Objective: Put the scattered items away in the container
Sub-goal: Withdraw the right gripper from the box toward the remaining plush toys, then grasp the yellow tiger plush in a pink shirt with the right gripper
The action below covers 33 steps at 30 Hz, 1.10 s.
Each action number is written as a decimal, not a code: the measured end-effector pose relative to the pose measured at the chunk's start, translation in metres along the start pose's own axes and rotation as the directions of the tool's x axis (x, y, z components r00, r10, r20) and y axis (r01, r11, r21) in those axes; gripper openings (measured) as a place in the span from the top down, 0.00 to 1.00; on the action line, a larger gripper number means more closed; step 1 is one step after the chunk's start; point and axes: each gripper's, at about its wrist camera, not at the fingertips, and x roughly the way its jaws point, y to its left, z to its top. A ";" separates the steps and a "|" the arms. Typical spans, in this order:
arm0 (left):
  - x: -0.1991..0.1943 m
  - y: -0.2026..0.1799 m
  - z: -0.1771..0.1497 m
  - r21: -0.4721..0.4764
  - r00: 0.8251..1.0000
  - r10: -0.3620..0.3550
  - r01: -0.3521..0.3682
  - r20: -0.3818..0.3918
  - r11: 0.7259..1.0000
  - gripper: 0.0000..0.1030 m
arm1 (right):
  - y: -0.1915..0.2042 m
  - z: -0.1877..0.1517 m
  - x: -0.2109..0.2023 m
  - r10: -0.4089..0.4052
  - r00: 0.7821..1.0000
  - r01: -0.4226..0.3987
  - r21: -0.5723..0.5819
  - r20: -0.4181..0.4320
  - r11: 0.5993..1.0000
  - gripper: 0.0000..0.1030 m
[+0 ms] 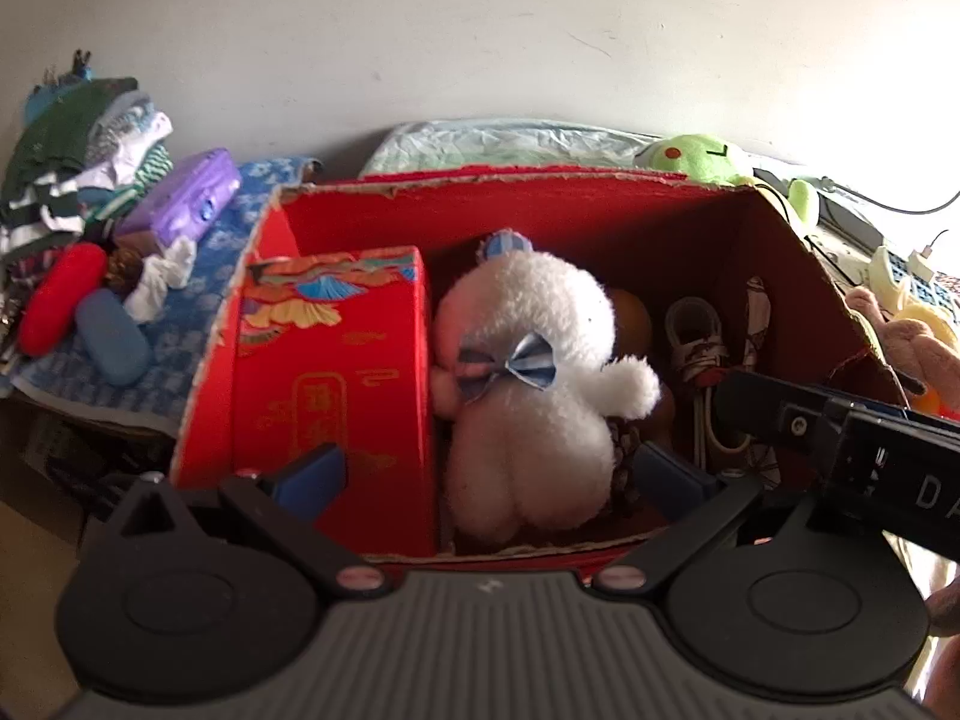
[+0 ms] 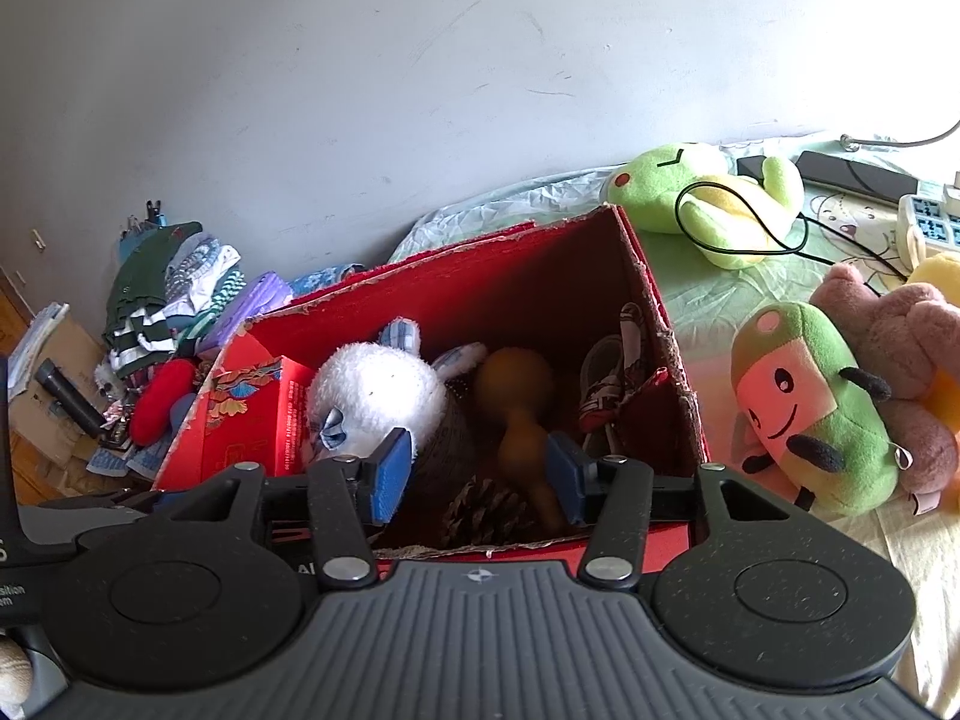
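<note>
Left wrist view first: we see the left gripper (image 1: 489, 474) with its blue pads spread wide, hovering over the near edge of the red cardboard box (image 1: 480, 180); nothing is pressed between them. Inside the box, a white plush toy (image 1: 528, 372) with a blue bow lies at the centre, a red gift box (image 1: 336, 354) stands at its 9 o'clock, and a small shoe (image 1: 702, 348) lies at its 3 o'clock. Outside the box, at 9 o'clock, a red pouch (image 1: 60, 300) and a blue case (image 1: 111, 336) lie on a blue patterned cloth. A green plush frog (image 1: 696, 159) sits at the box's 1 o'clock.

Right wrist view next: we see the right gripper (image 2: 480, 480) partly spread, pads clear of everything, poised above the box's near edge. A brown gourd (image 2: 516, 396) shows blurred between them, with a pine cone (image 2: 486, 510) below it in the box. At the box's 3 o'clock, a green and pink plush (image 2: 810, 408) leans against a pink plush (image 2: 900, 348) on the bed.
</note>
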 end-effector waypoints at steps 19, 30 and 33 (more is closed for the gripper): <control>-0.070 -0.130 -0.004 0.146 0.990 -0.059 0.040 0.125 0.988 0.01 | -0.095 0.014 -0.078 0.162 0.982 -0.167 0.055 0.097 0.984 0.48; -0.059 -0.237 -0.013 0.289 0.963 -0.261 0.231 0.070 0.929 0.01 | -0.201 0.011 -0.098 0.023 0.995 -0.046 0.233 0.102 0.971 0.52; -0.043 -0.253 -0.013 0.299 0.962 -0.272 0.251 0.031 0.921 0.02 | -0.226 0.007 -0.101 -0.021 0.995 -0.005 0.257 0.097 0.966 0.54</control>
